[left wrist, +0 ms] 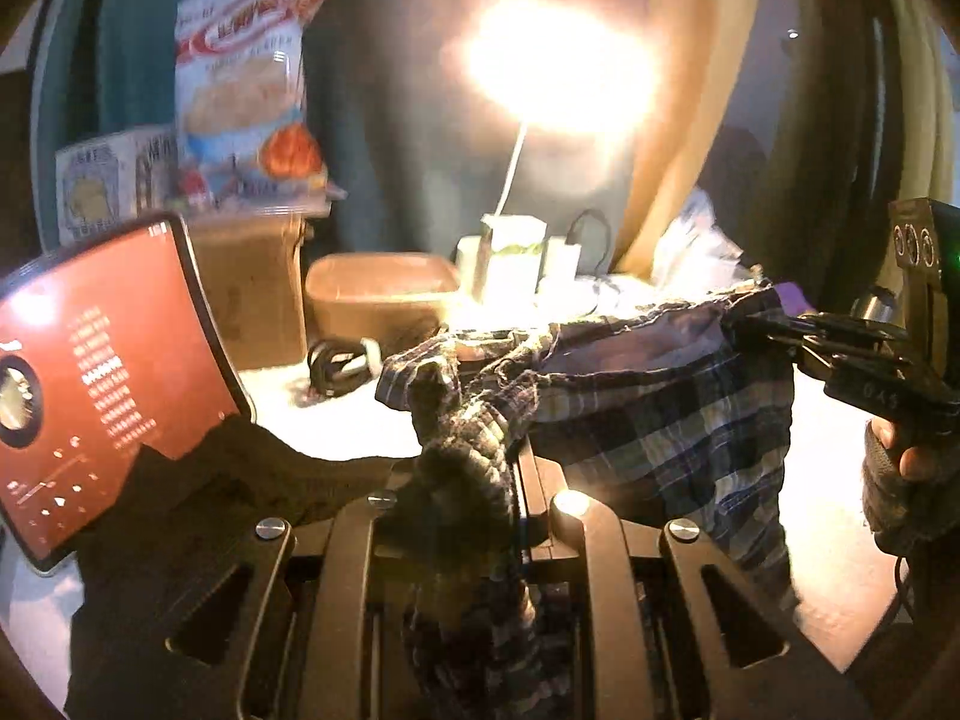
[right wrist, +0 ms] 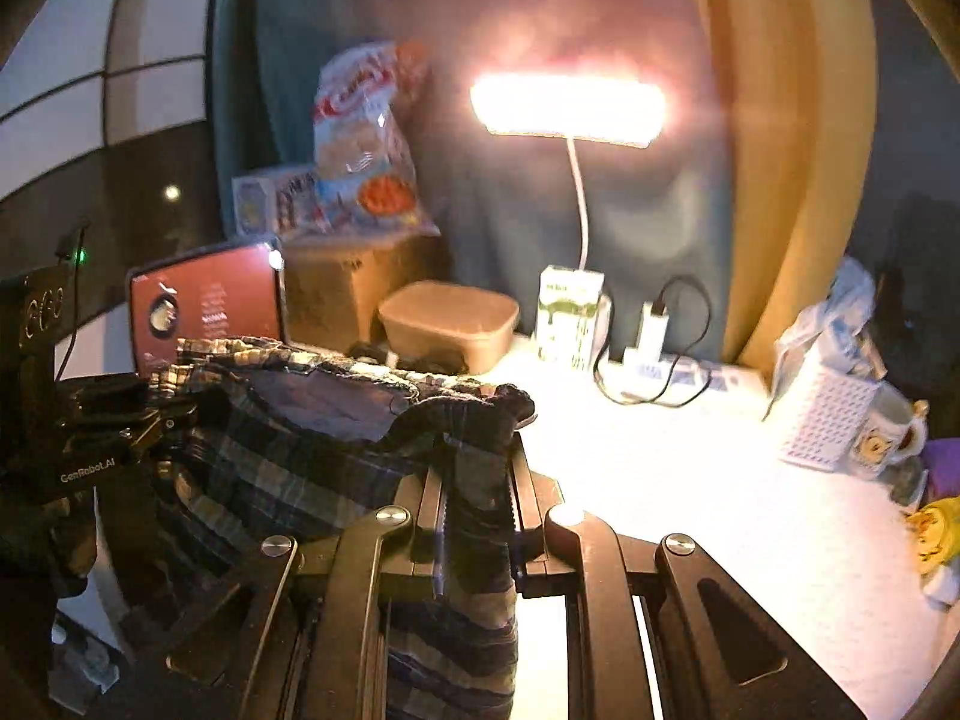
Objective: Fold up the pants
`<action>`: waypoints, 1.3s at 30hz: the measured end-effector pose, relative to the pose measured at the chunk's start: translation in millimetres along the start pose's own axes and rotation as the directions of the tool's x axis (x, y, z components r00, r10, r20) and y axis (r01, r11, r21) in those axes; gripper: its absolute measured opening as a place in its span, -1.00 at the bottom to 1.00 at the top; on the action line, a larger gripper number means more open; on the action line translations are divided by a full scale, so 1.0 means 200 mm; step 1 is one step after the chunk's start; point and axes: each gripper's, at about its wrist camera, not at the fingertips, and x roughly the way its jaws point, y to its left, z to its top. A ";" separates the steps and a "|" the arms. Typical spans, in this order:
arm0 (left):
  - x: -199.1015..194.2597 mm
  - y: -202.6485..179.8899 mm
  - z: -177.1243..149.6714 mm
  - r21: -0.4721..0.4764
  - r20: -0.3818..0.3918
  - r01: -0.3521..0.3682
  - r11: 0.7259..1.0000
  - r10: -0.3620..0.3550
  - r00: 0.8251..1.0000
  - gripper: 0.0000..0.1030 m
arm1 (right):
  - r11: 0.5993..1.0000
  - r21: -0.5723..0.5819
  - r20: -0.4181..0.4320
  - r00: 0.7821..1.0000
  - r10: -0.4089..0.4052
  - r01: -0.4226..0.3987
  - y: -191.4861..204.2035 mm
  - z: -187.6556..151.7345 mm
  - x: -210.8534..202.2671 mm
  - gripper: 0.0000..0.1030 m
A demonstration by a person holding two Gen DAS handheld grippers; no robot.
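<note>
Both grippers clamp the plaid pants (left wrist: 648, 420): left gripper (left wrist: 462, 438) bites one corner, right gripper (left wrist: 756, 324) at two o'clock, waistband stretched between them.

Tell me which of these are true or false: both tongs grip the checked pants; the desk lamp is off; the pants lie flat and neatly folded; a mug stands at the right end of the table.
1. Both tongs grip the checked pants. True: the left tongs and the right tongs are each shut on the pants.
2. The desk lamp is off. False: the lamp glows brightly.
3. The pants lie flat and neatly folded. False: they hang bunched between the two tongs, above the table.
4. A mug stands at the right end of the table. True: the mug stands beside a white basket.
</note>
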 end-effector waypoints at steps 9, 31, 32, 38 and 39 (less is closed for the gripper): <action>0.25 0.15 -0.08 -0.078 -0.120 -0.032 0.996 0.022 0.993 -0.66 | 0.998 0.039 -0.123 0.991 0.045 -0.040 -0.08 -0.03 0.42 -0.71; 0.20 0.28 -0.13 -0.191 -0.185 -0.179 0.965 0.144 0.972 0.40 | 0.989 0.145 -0.243 0.970 0.003 0.033 -0.26 -0.14 0.59 0.02; 0.18 0.28 -0.13 -0.190 -0.184 -0.183 0.965 0.148 0.972 0.40 | 0.989 0.146 -0.239 0.971 0.000 0.036 -0.26 -0.14 0.57 0.08; 0.09 0.23 -0.15 -0.194 -0.155 -0.209 0.958 0.181 0.971 0.40 | 0.988 0.142 -0.223 0.975 -0.020 0.053 -0.27 -0.18 0.42 0.10; 0.07 0.22 -0.16 -0.193 -0.148 -0.211 0.958 0.184 0.972 0.40 | 0.988 0.141 -0.223 0.975 -0.023 0.056 -0.27 -0.19 0.39 0.10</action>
